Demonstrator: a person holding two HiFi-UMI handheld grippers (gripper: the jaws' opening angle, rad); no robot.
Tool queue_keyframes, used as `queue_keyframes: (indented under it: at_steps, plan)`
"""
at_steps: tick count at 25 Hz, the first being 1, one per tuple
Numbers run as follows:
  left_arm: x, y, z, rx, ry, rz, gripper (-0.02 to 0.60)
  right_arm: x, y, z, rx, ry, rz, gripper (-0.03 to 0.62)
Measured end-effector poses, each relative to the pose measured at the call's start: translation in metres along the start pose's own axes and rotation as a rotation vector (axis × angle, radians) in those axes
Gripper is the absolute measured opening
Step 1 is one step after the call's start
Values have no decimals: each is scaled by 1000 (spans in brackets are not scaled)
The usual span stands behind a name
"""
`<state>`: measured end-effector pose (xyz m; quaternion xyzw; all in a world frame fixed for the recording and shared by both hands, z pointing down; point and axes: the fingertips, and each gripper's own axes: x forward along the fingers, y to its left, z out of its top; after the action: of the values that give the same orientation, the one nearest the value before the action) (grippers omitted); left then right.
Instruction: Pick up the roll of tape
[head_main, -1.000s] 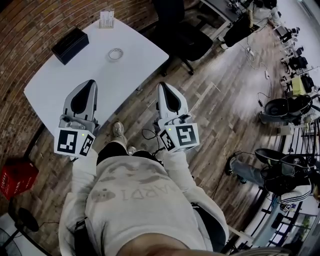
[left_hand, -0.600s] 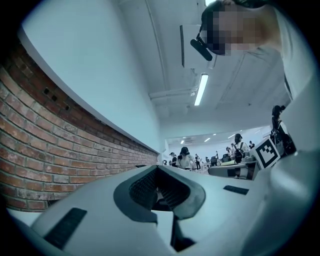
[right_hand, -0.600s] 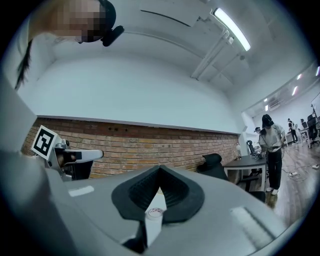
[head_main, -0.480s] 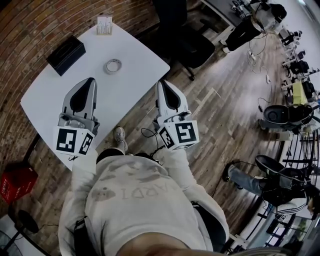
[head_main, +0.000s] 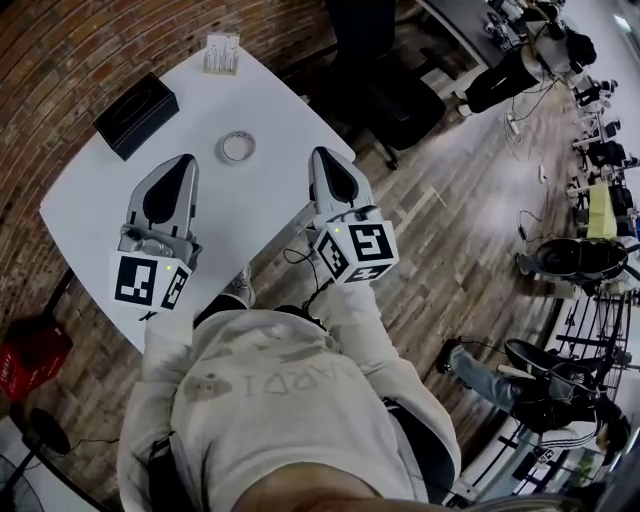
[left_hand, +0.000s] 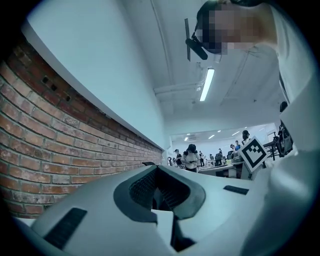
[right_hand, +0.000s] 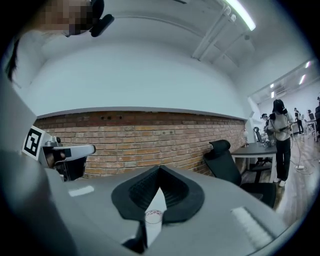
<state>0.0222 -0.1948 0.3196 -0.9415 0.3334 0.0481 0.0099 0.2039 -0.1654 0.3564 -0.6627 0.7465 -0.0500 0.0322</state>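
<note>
The roll of tape (head_main: 237, 147) was seen lying flat on the white desk (head_main: 100, 190), toward the far half of the top and untouched by either gripper. In the head view the left gripper (head_main: 184, 160) was held over the desk, near and to the left of the roll. The right gripper (head_main: 322, 155) was held at the desk's right edge, near and to the right of the roll, so that the roll lay ahead of and between the two. In the left gripper view the jaws of the left gripper (left_hand: 157, 170) were seen brought together at their tips, with nothing held. In the right gripper view the jaws of the right gripper (right_hand: 160, 169) were likewise closed tip to tip and empty. Through the narrow slot behind their tips the roll of tape (right_hand: 154, 215) could be made out on the desk beyond, well apart from the pads. A black box (head_main: 137, 113) was set on the desk to the left of the roll, and a small white holder (head_main: 222, 53) stood at the far corner. A black office chair (head_main: 395, 95) was placed on the wooden floor (head_main: 450, 220) beyond the desk's right side, and a red crate (head_main: 30, 355) rested on the floor to the left.
</note>
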Motion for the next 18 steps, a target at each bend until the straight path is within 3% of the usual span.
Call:
queue_keyframes:
  at_steps: [18]
  plan:
    - [13, 72, -53, -84, 49, 72, 2, 129, -10, -132, 144, 429, 29, 12]
